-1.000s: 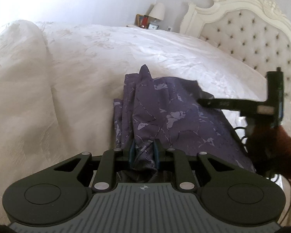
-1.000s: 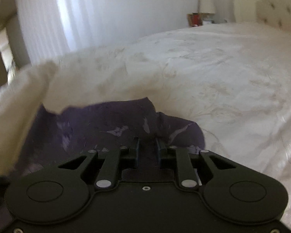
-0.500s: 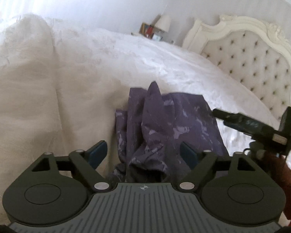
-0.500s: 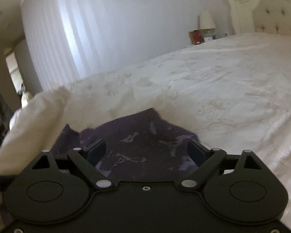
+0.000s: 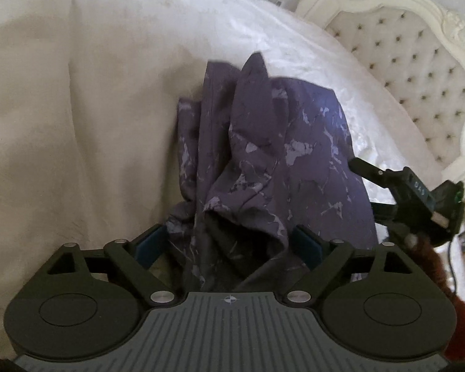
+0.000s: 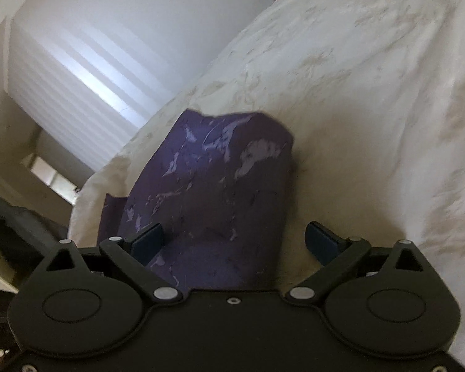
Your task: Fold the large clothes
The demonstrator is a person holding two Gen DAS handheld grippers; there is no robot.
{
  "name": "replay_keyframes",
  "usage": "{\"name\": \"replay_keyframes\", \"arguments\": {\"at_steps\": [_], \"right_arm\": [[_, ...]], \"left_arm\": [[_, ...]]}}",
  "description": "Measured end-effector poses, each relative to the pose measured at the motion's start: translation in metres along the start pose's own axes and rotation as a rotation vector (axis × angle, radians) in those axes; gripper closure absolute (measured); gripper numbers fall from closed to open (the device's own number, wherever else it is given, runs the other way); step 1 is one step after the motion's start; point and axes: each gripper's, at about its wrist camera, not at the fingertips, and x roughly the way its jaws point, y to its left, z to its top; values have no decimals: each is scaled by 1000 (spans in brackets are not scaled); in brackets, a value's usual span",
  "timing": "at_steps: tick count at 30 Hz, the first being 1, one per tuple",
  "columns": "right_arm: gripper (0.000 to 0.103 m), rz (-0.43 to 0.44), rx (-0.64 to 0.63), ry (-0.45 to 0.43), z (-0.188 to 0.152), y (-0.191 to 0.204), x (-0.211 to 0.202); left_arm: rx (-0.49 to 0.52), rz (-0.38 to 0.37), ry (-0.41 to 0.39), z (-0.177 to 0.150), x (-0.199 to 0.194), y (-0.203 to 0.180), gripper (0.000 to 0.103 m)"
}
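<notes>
You are opening both grippers over the garment (image 5: pixel 272 167), a purple patterned cloth lying bunched on the bed (image 5: pixel 77 108), near its edge and well short of the headboard (image 5: pixel 418 55). Your left gripper (image 5: pixel 229 245) is spreading its jaws wide; a rumpled fold is sitting between them, but the pads are standing clear of it on either side, so nothing is clamped. Your right gripper (image 6: pixel 234 240) is also spreading, with the cloth's near edge lying under its left finger and bare bedspread under the other; it is gripping nothing either. In the left view the right gripper (image 5: pixel 387 183) is showing at the cloth's far side. Judging from how the cloth lies, the fold is looking unfinished: the left side is heaped in ridges while the right side is lying smoother. The main risk is that the loose heap is slumping or springing open now that nothing is pinning it, spoiling whatever layering you have. If you are reaching back in, a spread finger could be snagging a ridge and dragging the stack askew. Grabbing one layer instead of the whole edge would be pulling the layers apart. The cloth is also lying close to the bed's edge, so a careless tug could be sliding it off.
</notes>
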Motion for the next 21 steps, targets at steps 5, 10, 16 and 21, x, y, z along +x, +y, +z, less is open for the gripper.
{"name": "replay_keyframes", "arguments": {"at_steps": [5, 10, 16, 21], "right_arm": [[2, 84, 24, 29, -2, 1, 18], [4, 79, -18, 51, -8, 15, 28], [39, 46, -41, 17, -1, 16, 2], [40, -21, -151, -39, 31, 21, -26]], "left_arm": [[-103, -92, 63, 2, 18, 15, 7], [-112, -147, 73, 1, 31, 12, 2], [-142, -254, 39, 1, 38, -7, 2], [-128, -350, 31, 18, 65, -46, 2]]}}
